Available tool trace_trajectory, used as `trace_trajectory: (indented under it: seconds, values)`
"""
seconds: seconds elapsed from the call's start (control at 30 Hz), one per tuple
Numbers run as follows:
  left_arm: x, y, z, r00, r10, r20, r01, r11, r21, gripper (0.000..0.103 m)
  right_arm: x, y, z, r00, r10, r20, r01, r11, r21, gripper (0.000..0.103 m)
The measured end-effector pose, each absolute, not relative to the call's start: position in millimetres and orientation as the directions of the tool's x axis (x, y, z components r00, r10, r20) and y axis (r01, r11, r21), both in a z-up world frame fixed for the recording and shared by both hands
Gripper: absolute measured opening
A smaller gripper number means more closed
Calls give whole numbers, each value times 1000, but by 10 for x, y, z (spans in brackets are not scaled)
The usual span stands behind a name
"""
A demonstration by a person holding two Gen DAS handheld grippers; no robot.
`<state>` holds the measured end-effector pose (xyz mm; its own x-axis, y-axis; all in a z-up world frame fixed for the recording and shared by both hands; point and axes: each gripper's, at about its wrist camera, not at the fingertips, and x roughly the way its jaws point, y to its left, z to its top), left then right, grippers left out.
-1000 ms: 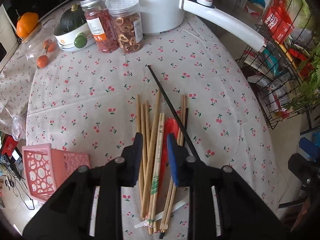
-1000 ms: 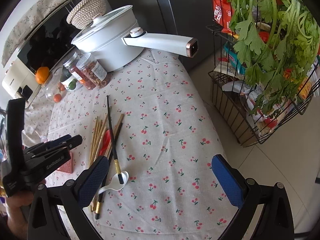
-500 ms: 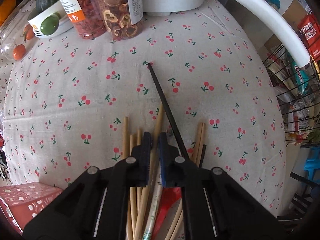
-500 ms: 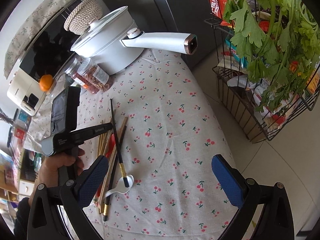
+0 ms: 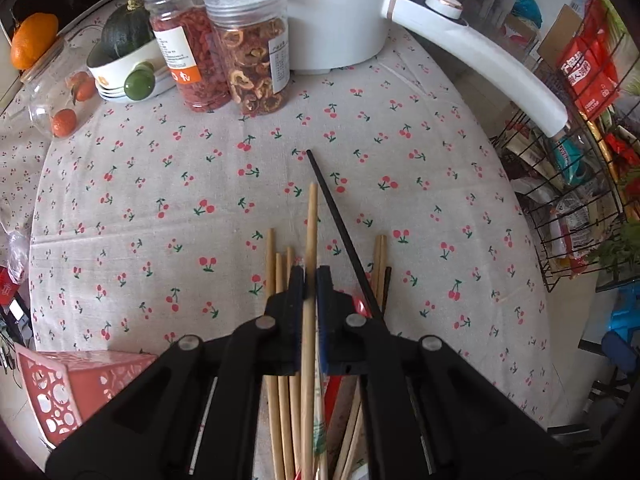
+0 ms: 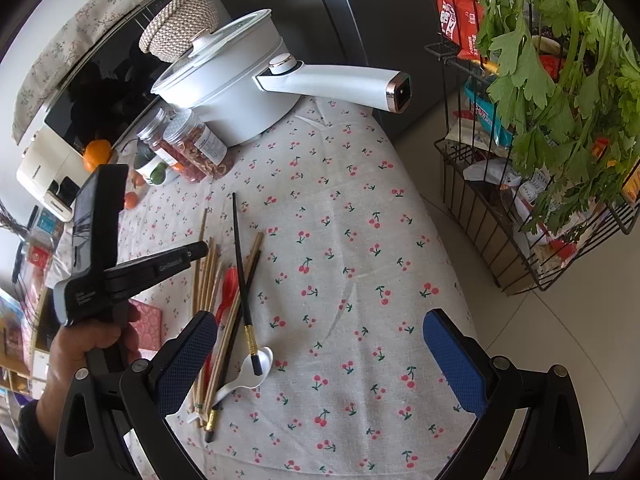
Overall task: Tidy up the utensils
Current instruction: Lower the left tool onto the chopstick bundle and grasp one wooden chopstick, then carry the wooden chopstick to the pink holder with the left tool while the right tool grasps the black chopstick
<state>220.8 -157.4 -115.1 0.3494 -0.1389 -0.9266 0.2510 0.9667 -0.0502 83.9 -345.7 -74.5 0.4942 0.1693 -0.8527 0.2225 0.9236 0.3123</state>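
Pickup step: left gripper (image 5: 307, 280) clamped on one wooden chopstick (image 5: 310, 224), frame center, above rest of pile (image 5: 280, 400) w/ black chopstick (image 5: 340, 228). Right gripper (image 6: 320, 356) spread wide, idle. Next, prob: lift clear, carry to pink basket (image 5: 72, 384), lower left.

Left claw (image 5: 310, 280) clamped on 1 wooden chopstick (image 5: 310, 232), raised off counter. Right claw (image 6: 320, 356) spread wide, hovering near counter's front edge.
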Motion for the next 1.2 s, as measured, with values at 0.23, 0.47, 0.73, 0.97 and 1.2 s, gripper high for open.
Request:
trace_trajectory:
  seconds: [0.23, 0.47, 0.73, 0.97, 1.2]
  values:
    - [1558, -1169, -543, 477, -250, -843, 312, 944, -103, 7, 846, -3450, -743, 485, 208, -850, 264, 892, 368, 103]
    - [994, -654, -253, 602, -310, -736, 326, 937, -127, 7, 947, -3272, -933, 446, 343, -827, 220, 853, 473, 84]
    - [830, -175, -182, 627, -403, -667, 288, 915, -282, 7, 1198, -2864, -1168, 399, 339, -852, 154, 891, 427, 47]
    - [737, 61, -70, 632, -450, -631, 297, 893, -339, 7, 1805, -2510, -1324, 404, 280, -871, 105, 932, 348, 35]
    - [713, 324, -4, 649, -440, -621, 290, 897, -333, 7, 2276, -2252, -1502, 409, 152, -900, 71, 978, 198, 25]
